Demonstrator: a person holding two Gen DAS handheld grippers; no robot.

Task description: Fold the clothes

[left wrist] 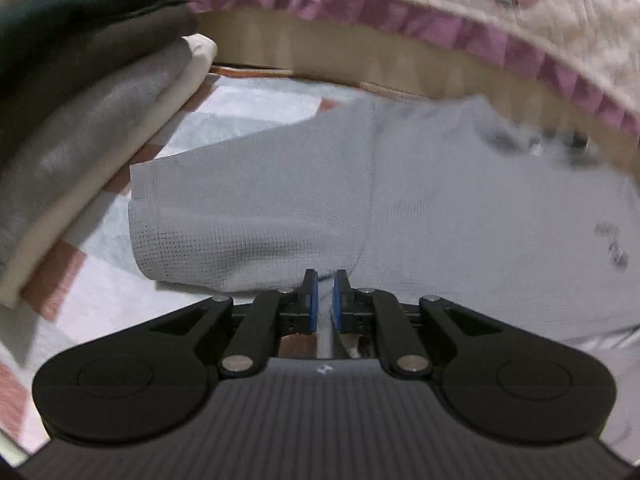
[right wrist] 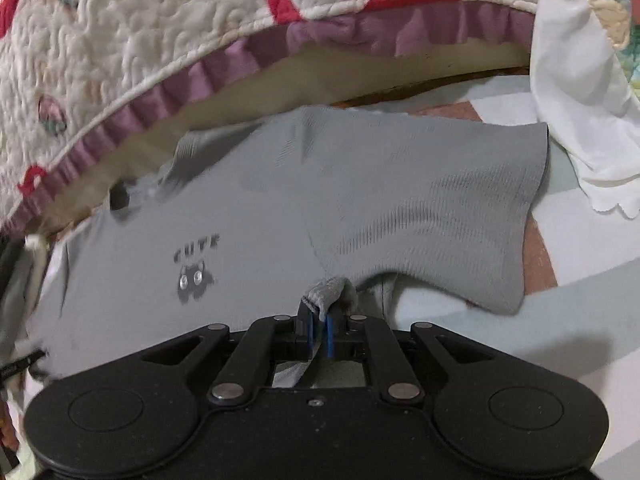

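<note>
both hand-held grippers grasp the grey t-shirt (right wrist: 224, 216) at its near hem, the left hand-held gripper (left wrist: 325, 300) pinching thin fabric, the right hand-held gripper (right wrist: 319, 326) clenched on a bunched fold, shirt stretching away toward the quilt (right wrist: 120, 40).

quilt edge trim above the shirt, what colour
Purple, a pleated ruffle along the white and red quilt; clearest in the right wrist view.
</note>
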